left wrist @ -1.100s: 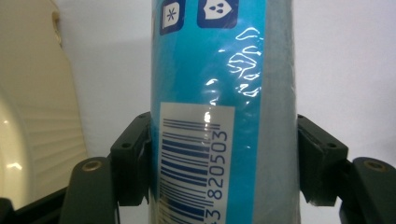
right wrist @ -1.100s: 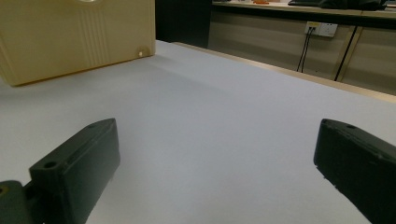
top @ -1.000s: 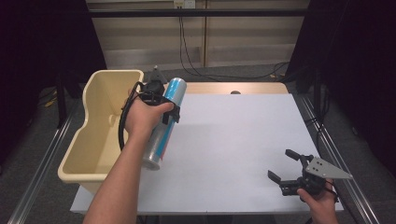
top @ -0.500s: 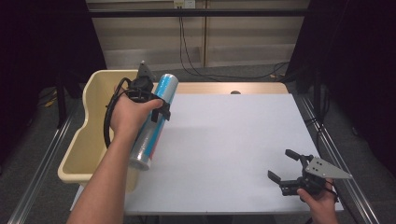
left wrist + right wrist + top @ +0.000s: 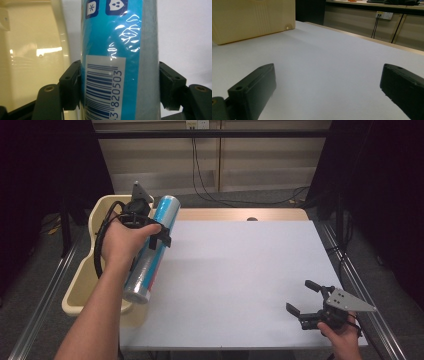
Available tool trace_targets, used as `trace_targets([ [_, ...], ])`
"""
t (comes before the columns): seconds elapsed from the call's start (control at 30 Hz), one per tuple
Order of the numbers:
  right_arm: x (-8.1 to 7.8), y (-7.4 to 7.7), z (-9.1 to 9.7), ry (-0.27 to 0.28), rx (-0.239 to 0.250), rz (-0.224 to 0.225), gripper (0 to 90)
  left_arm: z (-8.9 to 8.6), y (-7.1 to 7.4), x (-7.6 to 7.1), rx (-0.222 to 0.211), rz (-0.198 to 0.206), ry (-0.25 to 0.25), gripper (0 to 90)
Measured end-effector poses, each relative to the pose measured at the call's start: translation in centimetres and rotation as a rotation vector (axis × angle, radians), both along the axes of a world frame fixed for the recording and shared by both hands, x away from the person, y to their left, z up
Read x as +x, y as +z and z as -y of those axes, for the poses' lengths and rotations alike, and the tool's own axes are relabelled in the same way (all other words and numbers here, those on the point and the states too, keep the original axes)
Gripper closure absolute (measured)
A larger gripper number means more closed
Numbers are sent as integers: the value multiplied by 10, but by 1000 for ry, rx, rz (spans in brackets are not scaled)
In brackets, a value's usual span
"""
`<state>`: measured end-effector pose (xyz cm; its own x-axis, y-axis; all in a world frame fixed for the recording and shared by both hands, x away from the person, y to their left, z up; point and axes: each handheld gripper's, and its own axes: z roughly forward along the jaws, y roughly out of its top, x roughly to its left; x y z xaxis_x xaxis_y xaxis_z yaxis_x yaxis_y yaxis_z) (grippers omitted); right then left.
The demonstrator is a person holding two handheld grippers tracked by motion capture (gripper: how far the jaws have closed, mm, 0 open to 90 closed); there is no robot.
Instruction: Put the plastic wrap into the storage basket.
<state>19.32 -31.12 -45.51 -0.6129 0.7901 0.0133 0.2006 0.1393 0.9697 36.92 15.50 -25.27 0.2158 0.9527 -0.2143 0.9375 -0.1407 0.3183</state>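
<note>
A long blue and grey wrapped roll (image 5: pixel 152 251) with a barcode label (image 5: pixel 113 62) hangs in the air over the table's left edge, beside the cream bin (image 5: pixel 82 275). My left gripper (image 5: pixel 161 236) is shut on the roll near its middle; both jaws press its sides in the left gripper view. The roll lies lengthwise, far end up near the bin's far corner. My right gripper (image 5: pixel 306 298) rests low at the table's near right corner, open, with nothing between its jaws (image 5: pixel 327 92).
The white table top (image 5: pixel 240 270) stretches between the two hands. The cream bin (image 5: pixel 252 17) stands off the table's left side. Metal rails run along both sides of the table, and cables hang on the back wall.
My left gripper has carried the roll leftward and farther back, from over the table to the bin's edge. The right gripper has stayed put.
</note>
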Motion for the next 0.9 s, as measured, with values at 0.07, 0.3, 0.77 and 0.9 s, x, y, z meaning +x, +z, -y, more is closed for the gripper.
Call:
trace_targets([
  [0.07, 0, 0, 0, 1, 1, 1, 1, -3, 1, -1, 6, 0, 4, 323],
  [0.3, 0, 0, 1, -3, 1, -1, 1, -18, 3, -7, 13, 0, 37, 323],
  [0.77, 0, 0, 1, -5, -2, -1, 1, -46, 6, -17, 6, 1, 63, 323],
  [0.9, 0, 0, 0, -5, -2, -3, 1, -53, 9, -21, 7, 11, 77, 323],
])
